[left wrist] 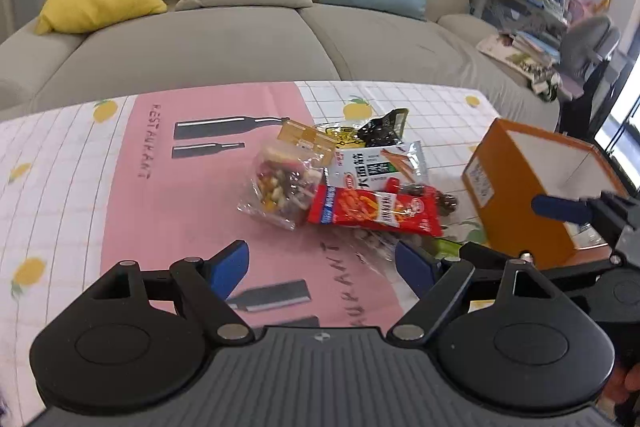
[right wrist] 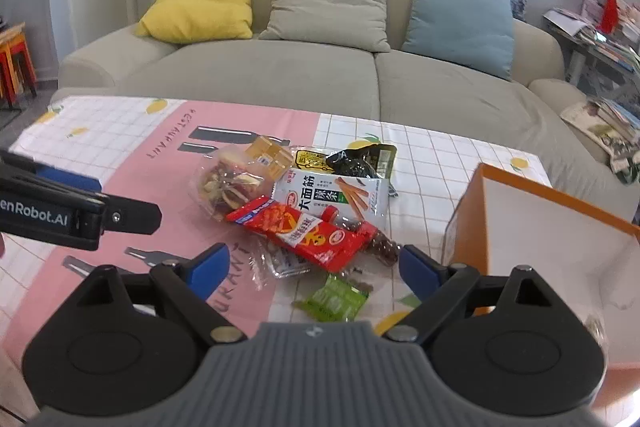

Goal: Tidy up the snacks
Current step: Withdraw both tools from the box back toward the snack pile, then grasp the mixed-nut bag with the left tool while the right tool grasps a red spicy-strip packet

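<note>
My left gripper (left wrist: 320,269), right gripper (right wrist: 310,269): both spread, empty. Crinkly red foil packet (right wrist: 308,233), long axis left-right. Orange cardboard box (right wrist: 520,227), open-topped.

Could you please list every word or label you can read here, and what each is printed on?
"RESTAURANT": pink tablecloth.
"enRobot.AI", start cut off: left gripper body.
"大面筋": white snack packet.
Red snack packet, yellow-black packet and orange box label: print too small or blurred.
</note>
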The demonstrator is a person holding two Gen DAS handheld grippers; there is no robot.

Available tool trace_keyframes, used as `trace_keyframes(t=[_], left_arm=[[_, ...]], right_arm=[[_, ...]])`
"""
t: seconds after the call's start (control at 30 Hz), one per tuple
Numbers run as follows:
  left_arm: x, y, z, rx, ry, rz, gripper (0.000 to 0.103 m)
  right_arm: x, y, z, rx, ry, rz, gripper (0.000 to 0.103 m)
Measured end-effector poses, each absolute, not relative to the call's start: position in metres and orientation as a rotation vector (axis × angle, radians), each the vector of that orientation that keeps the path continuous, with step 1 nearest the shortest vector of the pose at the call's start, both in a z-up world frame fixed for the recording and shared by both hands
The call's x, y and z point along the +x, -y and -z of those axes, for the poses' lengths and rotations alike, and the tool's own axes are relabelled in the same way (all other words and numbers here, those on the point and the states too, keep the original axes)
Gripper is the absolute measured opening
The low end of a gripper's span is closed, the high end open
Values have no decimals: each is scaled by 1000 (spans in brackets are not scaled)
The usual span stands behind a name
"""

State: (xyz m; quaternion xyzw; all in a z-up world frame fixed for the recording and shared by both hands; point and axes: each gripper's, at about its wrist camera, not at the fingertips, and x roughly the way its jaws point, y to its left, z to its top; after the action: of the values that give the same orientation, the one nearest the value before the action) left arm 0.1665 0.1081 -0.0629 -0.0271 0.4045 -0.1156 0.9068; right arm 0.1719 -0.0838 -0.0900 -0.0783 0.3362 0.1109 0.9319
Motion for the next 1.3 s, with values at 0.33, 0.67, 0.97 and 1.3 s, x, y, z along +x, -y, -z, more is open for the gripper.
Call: trace_keyframes(t=[0.33, 0.67, 0.97, 1.3], left_arm=[[225, -109, 86, 6, -849, 269, 97], [280, -109, 119, 28, -875, 330, 97], [301, -108, 137, 37, -887, 341, 84], [286, -104, 136, 47, -912, 260, 68]], right_arm=[[233, 80, 115, -190, -722, -208, 89], [281, 83, 140, -154, -794, -209, 89], [287, 78, 155, -178, -823, -235, 89], [279, 68, 166, -244, -804, -293, 90]])
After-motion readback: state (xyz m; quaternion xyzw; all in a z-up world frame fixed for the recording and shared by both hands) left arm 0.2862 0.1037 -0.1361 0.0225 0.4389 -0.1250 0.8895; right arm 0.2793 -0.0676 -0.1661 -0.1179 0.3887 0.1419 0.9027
